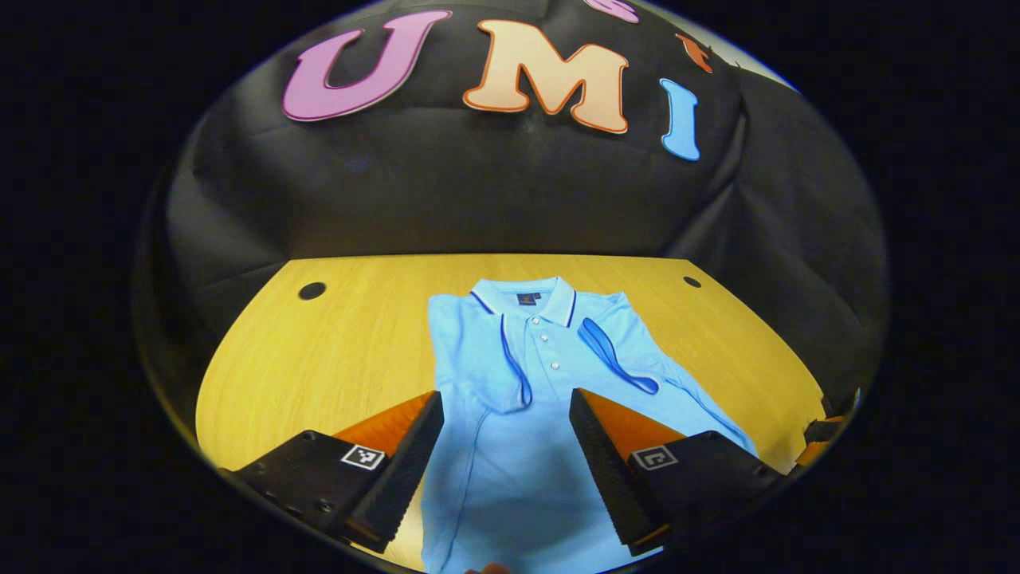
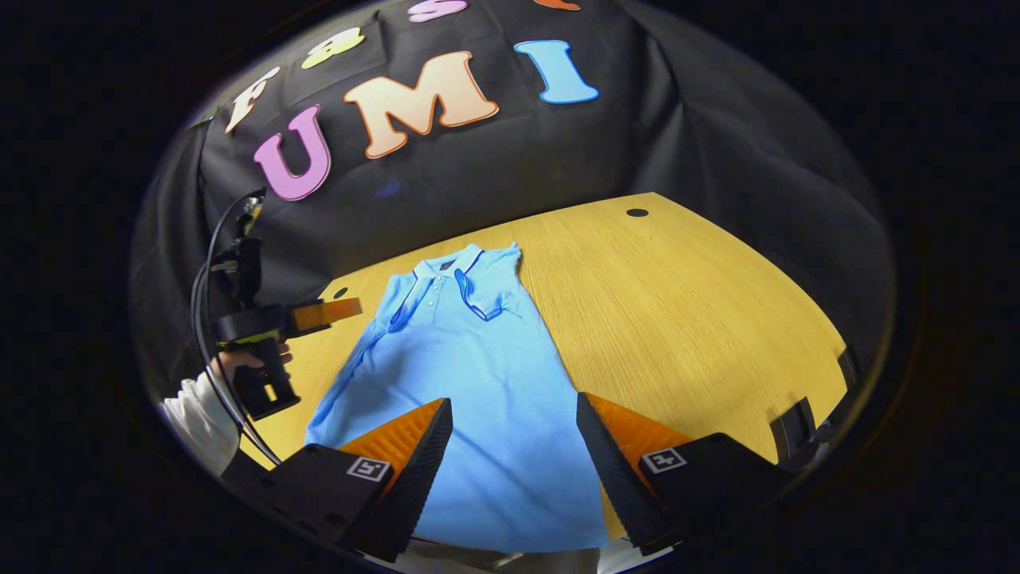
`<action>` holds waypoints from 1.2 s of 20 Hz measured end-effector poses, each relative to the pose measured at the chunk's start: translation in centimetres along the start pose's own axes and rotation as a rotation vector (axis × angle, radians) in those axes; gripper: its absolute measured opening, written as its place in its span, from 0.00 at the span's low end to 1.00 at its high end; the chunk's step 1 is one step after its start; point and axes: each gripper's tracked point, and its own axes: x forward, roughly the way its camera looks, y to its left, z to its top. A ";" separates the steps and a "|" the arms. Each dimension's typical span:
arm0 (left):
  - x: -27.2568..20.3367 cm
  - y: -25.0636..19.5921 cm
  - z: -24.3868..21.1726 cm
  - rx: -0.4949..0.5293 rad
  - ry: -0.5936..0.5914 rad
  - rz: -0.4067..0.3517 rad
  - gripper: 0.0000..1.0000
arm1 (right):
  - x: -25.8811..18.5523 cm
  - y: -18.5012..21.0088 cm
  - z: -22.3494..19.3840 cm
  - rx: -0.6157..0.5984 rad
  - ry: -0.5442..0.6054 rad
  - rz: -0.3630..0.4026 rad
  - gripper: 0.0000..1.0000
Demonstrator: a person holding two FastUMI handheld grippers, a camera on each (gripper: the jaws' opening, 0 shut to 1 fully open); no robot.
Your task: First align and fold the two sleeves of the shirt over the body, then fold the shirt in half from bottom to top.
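Room: I see bare yellow wooden table (image 2: 701, 319) right of the light-blue polo shirt (image 2: 478, 383).
Left gripper (image 1: 506, 446): spread wide, holding nothing.
Right gripper (image 2: 514, 454): likewise.

Yellow wooden table (image 1: 335, 351) — two round holes, black cloth wall (image 1: 478, 183) behind

One blue shirt (image 1: 510, 446) is lying on the wooden table (image 1: 335, 351). Two dark round holes (image 1: 311, 290) are sitting beyond its collar.

White sleeve (image 2: 195, 422); black cable (image 2: 209, 263); tool bodies black, square markers.
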 end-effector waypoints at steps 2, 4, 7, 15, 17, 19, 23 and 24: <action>-4.1 0.0 -3.0 -0.015 0.009 0.041 0.96 | -0.8 -0.3 -1.8 -0.036 0.015 0.019 0.98; -7.6 -0.3 -6.7 -0.027 0.036 0.073 0.96 | -1.4 -0.6 -3.6 -0.073 0.028 0.041 0.98; -11.5 -0.7 -12.5 -0.052 0.100 0.126 0.96 | -2.3 -1.1 -6.4 -0.140 0.047 0.063 0.98; -16.3 -1.0 -20.4 -0.068 0.140 0.196 0.96 | -3.1 -2.0 -12.7 -0.271 0.092 0.100 0.98; -16.4 -0.7 -21.1 -0.063 0.136 0.214 0.97 | -3.0 -2.6 -13.8 -0.293 0.098 0.091 0.98; -16.1 -0.6 -21.1 -0.038 0.121 0.221 0.96 | -2.8 -2.4 -13.7 -0.309 0.075 0.094 0.99; -15.8 -1.0 -21.0 -0.021 0.083 0.220 0.94 | -2.6 -1.8 -14.0 -0.324 0.053 0.109 0.97; -15.7 -1.1 -21.2 -0.023 0.077 0.218 0.93 | -2.6 -1.7 -14.1 -0.321 0.052 0.114 0.89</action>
